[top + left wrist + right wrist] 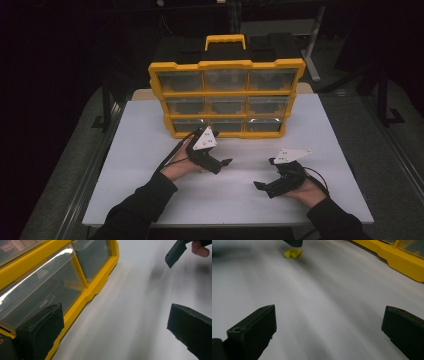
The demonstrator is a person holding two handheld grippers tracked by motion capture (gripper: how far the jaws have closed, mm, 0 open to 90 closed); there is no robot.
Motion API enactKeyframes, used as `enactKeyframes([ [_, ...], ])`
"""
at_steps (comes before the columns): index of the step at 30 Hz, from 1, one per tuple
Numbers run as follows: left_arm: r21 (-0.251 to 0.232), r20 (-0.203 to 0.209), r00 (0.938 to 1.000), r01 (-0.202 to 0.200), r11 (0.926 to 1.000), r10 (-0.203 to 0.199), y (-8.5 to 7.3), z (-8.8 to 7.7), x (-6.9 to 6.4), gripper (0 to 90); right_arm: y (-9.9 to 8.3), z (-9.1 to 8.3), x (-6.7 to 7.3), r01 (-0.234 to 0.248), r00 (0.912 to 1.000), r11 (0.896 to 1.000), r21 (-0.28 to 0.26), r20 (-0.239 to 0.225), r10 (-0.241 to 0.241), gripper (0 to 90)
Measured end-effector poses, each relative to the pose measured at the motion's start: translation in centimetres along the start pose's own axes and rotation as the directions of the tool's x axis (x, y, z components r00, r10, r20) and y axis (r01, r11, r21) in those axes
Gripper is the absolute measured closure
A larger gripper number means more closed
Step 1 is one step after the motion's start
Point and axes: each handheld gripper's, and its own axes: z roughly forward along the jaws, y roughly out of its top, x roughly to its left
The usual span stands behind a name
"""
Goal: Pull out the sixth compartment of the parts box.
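A yellow organizer box [226,95] with clear drawers stands upright on the white table [140,150], toward its far edge, and a yellow handle [225,40] sits on top of it. It has three rows of three drawers, and all of them look closed.

The left hand-held gripper [220,162] is held low over the table, just in front of the bottom row of the box. In the left gripper view [115,325] its two black jaws stand wide apart with nothing between them, so it is released. The left jaw there is very near the bottom drawer [42,295], but whether it touches cannot be told.

The right hand-held gripper [262,186] is near the front of the table, well apart from the box, and it points toward the left one. In the right gripper view [328,332] its jaws are also spread wide and hold nothing.

Two small yellow cylinders [293,253] lie side by side on the table, touching each other. In the right gripper view they are far ahead of the right jaws, just below a dark jaw tip [293,242] of the other gripper.
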Motion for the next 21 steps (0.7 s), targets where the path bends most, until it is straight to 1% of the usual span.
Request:
enactKeyframes([
  [9,-0.010,-0.014,0.9997,-0.018,0.9998,0.018,0.13,-0.07,-0.21,0.2,-0.01,-0.03,-0.03,0.000,1.0000,1.000,-0.002,0.002,0.000,0.0],
  [11,-0.006,-0.017,0.9992,-0.035,0.9994,0.035,0.15,-0.04,-0.34,0.3,0.00,-0.03,-0.04,-0.001,1.0000,1.000,-0.002,0.002,0.001,0.0],
  [13,-0.005,-0.020,0.9991,-0.038,0.9993,0.038,0.15,-0.03,-0.39,0.3,0.00,-0.03,-0.03,-0.001,1.0000,1.000,-0.001,0.002,0.001,0.0],
  [16,0.001,-0.028,0.9979,-0.058,0.9983,0.058,0.11,0.02,-0.53,0.3,0.00,-0.05,-0.01,-0.001,1.0000,1.000,-0.002,0.002,0.001,0.0],
  [21,0.001,-0.034,0.9970,-0.070,0.9976,0.070,0.11,0.03,-0.63,0.3,0.00,-0.04,0.02,0.000,1.0000,1.000,-0.001,0.001,0.000,0.0],
])
